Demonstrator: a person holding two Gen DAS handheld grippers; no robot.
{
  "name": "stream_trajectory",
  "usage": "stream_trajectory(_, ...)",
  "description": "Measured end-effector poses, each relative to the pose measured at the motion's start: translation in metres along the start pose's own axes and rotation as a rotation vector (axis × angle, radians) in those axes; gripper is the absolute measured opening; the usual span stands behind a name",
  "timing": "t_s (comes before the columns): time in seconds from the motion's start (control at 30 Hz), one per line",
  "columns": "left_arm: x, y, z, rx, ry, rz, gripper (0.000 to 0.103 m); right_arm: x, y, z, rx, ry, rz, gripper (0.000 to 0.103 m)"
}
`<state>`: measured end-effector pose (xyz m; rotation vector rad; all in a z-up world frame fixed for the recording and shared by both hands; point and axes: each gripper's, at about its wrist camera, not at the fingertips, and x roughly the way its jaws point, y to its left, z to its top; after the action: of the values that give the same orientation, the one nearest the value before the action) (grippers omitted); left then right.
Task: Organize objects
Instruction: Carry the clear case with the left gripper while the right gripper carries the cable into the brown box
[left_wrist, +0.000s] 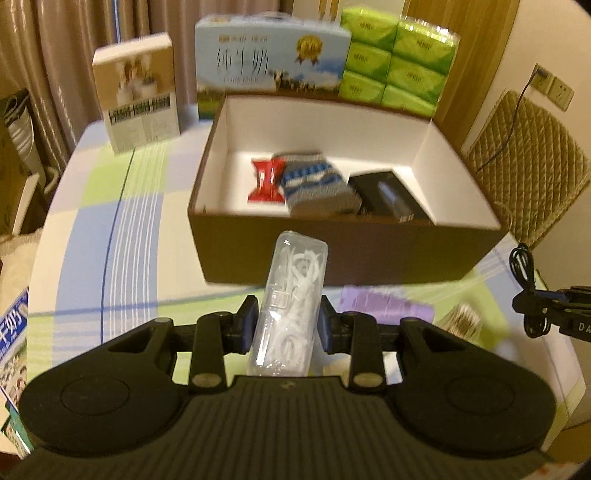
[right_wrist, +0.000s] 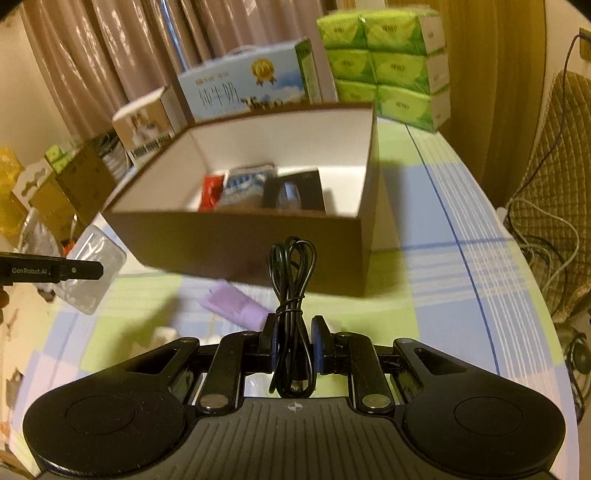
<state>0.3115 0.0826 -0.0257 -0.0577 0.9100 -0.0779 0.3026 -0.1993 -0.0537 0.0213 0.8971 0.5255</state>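
A clear plastic packet (left_wrist: 290, 310) at lower centre is clamped in the left gripper (left_wrist: 289, 320). The right gripper (right_wrist: 293, 338) pinches a coiled black cable (right_wrist: 291, 317). Above both sits the open brown box (left_wrist: 343, 251), holding a red packet (left_wrist: 266, 181).

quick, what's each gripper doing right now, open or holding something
Left gripper: closed on the clear plastic package.
Right gripper: closed on the bundled black cable.

Black cable (right_wrist: 291, 295) in right claw (right_wrist: 293, 341)
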Motion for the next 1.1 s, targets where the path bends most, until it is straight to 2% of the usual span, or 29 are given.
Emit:
stream_trajectory(0.33,-0.002,-0.005,0.051,0.025,-0.089,0.02,0.028,-0.002,0.01,0.046,-0.019,-0.072,0.044,0.015)
stream_trajectory(0.6,0.021,-0.004,0.088,0.011,-0.101,0.046,0.028,0.011,0.011,0.079,-0.044,-0.117,0.048,0.015)
stream_trajectory(0.87,0.061,0.004,0.116,-0.015,-0.061,0.076,0.028,0.038,0.003,0.111,-0.034,-0.118,0.032,0.015)
stream_trajectory(1.1,0.102,0.006,0.125,-0.001,-0.003,0.09,0.028,0.07,-0.01,0.131,-0.023,-0.084,0.006,0.015)
